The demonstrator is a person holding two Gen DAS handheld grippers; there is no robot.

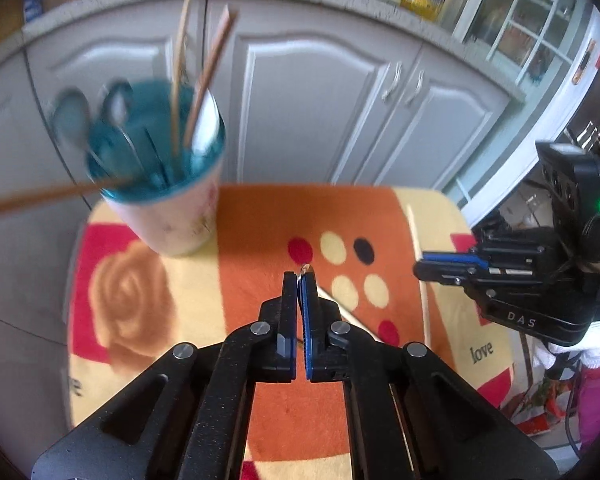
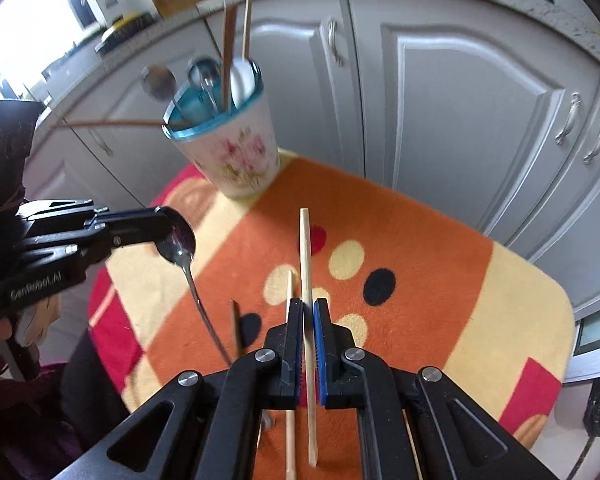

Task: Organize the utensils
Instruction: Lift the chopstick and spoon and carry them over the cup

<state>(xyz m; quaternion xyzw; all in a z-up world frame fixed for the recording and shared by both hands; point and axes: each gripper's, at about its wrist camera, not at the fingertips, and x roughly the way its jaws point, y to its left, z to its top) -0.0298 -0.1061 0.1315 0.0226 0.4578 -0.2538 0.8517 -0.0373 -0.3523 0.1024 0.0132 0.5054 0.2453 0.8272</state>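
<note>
Left hand-held gripper (image 2: 168, 226) pinches spoon (image 2: 178, 244) by its bowl above bench (image 2: 440, 280); slick steel, may swivel. Right hand-held gripper (image 2: 308, 312) pinches chopstick (image 2: 305, 248) mid-shaft: light, stiff. Cup (image 2: 228, 148) behind.

Looked forward along each set of tongs, down and close over the desk (image 1: 260, 216) toward its far edge; shared the cup (image 1: 172, 216) and cabinet doors (image 2: 460, 100).

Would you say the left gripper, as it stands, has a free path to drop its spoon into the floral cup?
Probably yes: the left gripper holds the spoon in the air beside the cup, with nothing between them, though the utensils already inside crowd the opening.
</note>
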